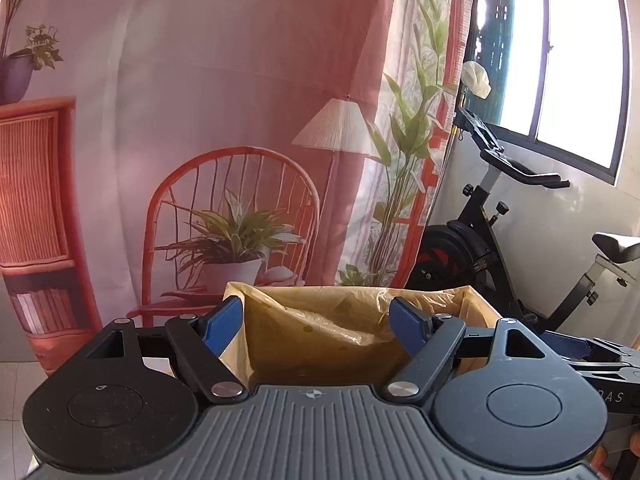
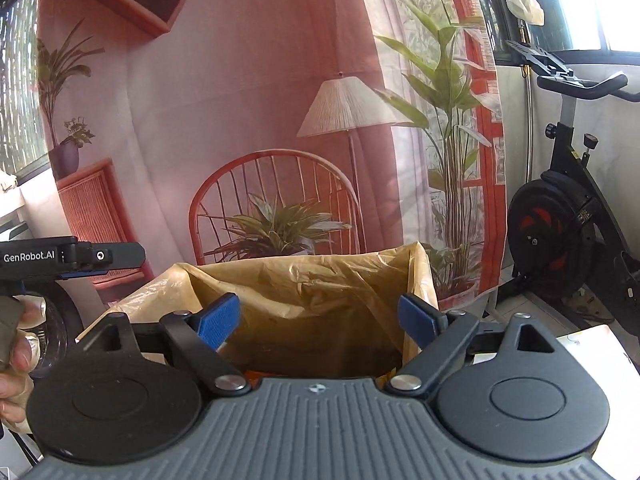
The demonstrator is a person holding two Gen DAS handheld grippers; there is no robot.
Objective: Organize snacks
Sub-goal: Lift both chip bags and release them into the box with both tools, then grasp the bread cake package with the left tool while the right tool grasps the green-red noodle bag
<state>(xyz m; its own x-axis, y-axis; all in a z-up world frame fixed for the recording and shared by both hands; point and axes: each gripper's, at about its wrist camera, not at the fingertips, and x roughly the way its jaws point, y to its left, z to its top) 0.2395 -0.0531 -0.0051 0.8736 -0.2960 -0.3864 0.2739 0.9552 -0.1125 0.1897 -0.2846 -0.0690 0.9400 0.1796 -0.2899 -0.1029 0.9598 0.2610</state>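
Yellow plastic lines the bin (image 1: 360, 332) ahead; left gripper (image 1: 316, 320) and right gripper (image 2: 318, 316) hover wide, empty, ready.

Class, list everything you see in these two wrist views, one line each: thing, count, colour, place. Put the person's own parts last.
Bag-lined box: one, yellowish plastic liner, directly ahead of both grippers.
Backdrop cloth: one, pink-red, printed with chair, lamp and plants, behind the box.
Exercise bike: one, black, right of the backdrop.
Window: one, bright, upper right.
Left gripper: one, black with blue pads, open, nothing between them.
Right gripper: one, same colours, open, nothing between them.
Hand: one, left edge of right wrist view.
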